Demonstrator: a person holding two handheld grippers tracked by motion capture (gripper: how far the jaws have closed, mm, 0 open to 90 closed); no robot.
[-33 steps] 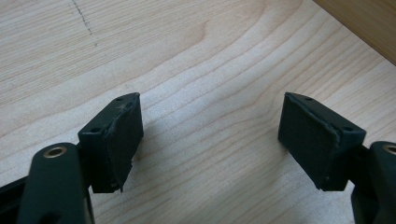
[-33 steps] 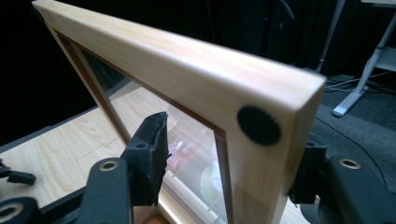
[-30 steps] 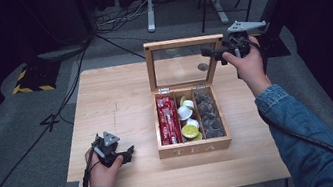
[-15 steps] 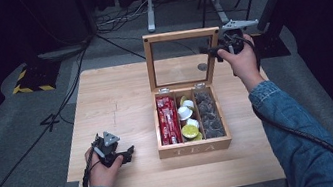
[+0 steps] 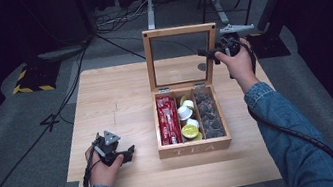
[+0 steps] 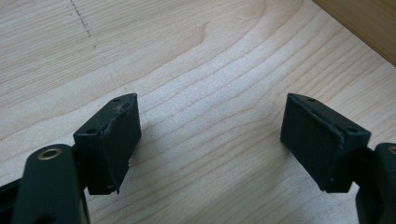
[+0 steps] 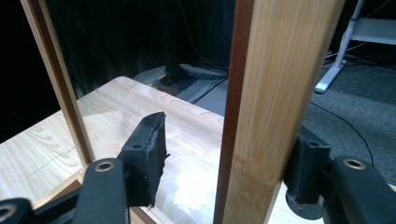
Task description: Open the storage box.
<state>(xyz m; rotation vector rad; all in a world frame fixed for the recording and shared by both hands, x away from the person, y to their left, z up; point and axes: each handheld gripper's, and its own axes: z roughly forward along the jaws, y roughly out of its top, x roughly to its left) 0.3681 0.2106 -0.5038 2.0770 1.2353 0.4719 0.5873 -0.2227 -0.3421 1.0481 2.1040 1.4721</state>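
A wooden tea box (image 5: 194, 147) stands at the table's middle with its glass lid (image 5: 178, 31) upright. Inside are red packets (image 5: 167, 118), white and yellow-green cups (image 5: 188, 120) and dark pods (image 5: 206, 112). My right gripper (image 5: 209, 55) is at the lid's right edge. In the right gripper view its jaws straddle the lid's wooden frame (image 7: 275, 70): the right jaw is against the frame, and the left pad (image 7: 149, 149) stands apart behind the glass. My left gripper (image 5: 128, 152) rests on the table left of the box, open, with bare wood between its pads (image 6: 112, 140).
The light wooden table (image 5: 114, 96) has free surface left of and behind the box. Beyond the table's far edge lie cables (image 5: 108, 24), a yellow-black striped block (image 5: 30, 79) and a white stand's legs (image 5: 149, 0) on grey floor.
The right gripper has swung the lid up from a tilted position to upright, moving away from me. The left gripper has stayed put.
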